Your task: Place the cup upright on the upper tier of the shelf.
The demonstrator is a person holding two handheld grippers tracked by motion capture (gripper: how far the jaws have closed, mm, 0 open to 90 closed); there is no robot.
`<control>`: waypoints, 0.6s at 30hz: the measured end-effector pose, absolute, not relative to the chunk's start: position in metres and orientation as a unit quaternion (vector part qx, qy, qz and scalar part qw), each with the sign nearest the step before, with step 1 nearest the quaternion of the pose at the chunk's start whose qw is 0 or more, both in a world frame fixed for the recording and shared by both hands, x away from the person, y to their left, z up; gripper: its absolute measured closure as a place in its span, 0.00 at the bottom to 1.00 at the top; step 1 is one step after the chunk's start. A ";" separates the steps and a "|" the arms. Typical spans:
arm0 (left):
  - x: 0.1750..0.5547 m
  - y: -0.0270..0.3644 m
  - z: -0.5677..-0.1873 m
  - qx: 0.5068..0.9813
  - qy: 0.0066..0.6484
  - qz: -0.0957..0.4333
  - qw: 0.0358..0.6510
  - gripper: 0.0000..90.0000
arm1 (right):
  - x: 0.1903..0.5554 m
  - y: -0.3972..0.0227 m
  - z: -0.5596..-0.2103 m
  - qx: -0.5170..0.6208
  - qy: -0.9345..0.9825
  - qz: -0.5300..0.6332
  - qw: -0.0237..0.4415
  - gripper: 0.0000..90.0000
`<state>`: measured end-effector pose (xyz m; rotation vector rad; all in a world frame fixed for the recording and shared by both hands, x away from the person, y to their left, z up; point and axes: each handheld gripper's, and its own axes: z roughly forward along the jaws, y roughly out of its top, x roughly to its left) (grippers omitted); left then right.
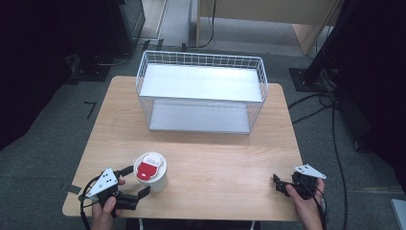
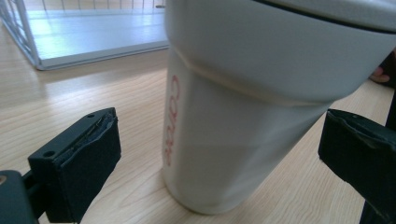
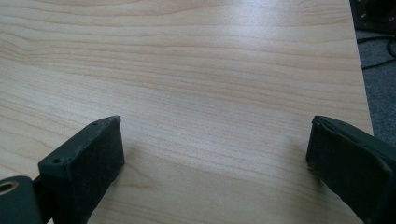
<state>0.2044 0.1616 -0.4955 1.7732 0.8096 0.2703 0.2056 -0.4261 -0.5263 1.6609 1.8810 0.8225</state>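
Observation:
A white cup (image 1: 154, 178) with a red label on its lid stands near the front left of the wooden table (image 1: 225, 158). My left gripper (image 1: 137, 180) is open, one jaw on each side of the cup's near side. In the left gripper view the cup (image 2: 243, 116), with red lettering down its side, stands between the two black pads (image 2: 88, 158) without touching either. My right gripper (image 1: 278, 184) rests open at the front right of the table. The right gripper (image 3: 215, 154) has only bare wood (image 3: 201, 70) between its pads.
A white wire basket shelf (image 1: 201, 59) with two levels stands at the back middle of the table, its open side facing me; its lower tray (image 2: 102, 52) lies beyond the cup. Cables (image 1: 330, 124) and dark stands are on the floor at the right.

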 end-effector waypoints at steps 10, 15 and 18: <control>0.208 0.139 -0.498 0.748 0.337 0.130 0.557 0.00 | 0.206 -0.426 -0.526 0.609 0.690 0.302 0.248 0.04; 0.211 0.132 -0.500 0.744 0.341 0.133 0.559 0.01 | 0.206 -0.426 -0.526 0.609 0.690 0.302 0.248 0.04; 0.213 0.125 -0.501 0.736 0.339 0.138 0.570 0.03 | 0.206 -0.426 -0.526 0.609 0.690 0.302 0.248 0.04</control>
